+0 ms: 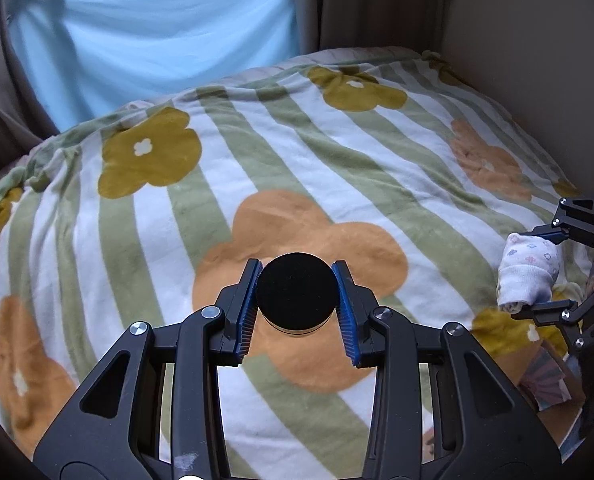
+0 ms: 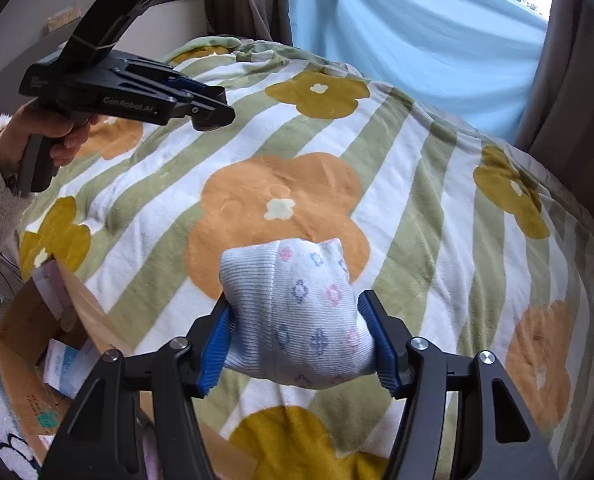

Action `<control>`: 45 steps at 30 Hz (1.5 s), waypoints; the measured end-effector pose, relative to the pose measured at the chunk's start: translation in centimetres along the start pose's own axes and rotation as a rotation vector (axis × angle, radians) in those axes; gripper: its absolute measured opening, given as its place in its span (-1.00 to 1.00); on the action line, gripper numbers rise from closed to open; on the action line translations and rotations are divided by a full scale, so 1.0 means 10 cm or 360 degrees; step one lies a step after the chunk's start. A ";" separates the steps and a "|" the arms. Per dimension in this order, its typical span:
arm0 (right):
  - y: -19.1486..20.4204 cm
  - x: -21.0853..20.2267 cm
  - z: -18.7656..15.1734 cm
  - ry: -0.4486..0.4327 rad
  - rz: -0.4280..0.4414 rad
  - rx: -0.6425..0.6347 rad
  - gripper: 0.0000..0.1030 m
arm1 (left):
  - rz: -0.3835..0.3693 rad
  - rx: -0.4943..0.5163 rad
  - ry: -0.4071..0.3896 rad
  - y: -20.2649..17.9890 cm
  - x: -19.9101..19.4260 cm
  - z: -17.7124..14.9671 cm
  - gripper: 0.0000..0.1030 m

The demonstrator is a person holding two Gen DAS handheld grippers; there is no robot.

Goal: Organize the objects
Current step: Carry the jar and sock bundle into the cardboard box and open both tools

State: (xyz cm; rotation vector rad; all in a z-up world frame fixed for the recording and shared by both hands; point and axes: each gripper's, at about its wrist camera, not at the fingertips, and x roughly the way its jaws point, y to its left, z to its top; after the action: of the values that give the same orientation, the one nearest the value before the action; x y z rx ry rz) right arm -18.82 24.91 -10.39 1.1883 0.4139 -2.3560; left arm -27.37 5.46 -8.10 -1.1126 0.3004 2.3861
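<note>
My left gripper (image 1: 297, 300) is shut on a small round jar with a black lid (image 1: 295, 294) and holds it above the flowered blanket (image 1: 317, 168). My right gripper (image 2: 301, 340) is shut on a rolled white sock with small flower prints (image 2: 297, 316), held above the blanket's near edge. The sock (image 1: 527, 272) and right gripper (image 1: 537, 270) also show at the right edge of the left wrist view. The left gripper (image 2: 213, 114) shows at upper left of the right wrist view, held by a hand, the jar mostly hidden.
A striped green and white blanket with orange and mustard flowers (image 2: 417, 184) covers the bed. An open cardboard box (image 2: 37, 344) with packets inside stands beside the bed at lower left. A light blue sheet (image 1: 157, 40) and curtains hang behind the bed.
</note>
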 end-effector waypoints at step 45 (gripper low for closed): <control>1.36 -0.64 -1.32 0.0065 -0.0249 0.0521 0.11 | 0.0277 -0.0474 0.0093 -1.09 -1.14 -2.45 -0.37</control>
State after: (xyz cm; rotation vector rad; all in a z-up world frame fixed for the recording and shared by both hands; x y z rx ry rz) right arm 0.56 21.23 -13.61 1.3953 0.1393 -2.6103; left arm 0.59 1.42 -15.08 -1.3383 0.0626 2.6170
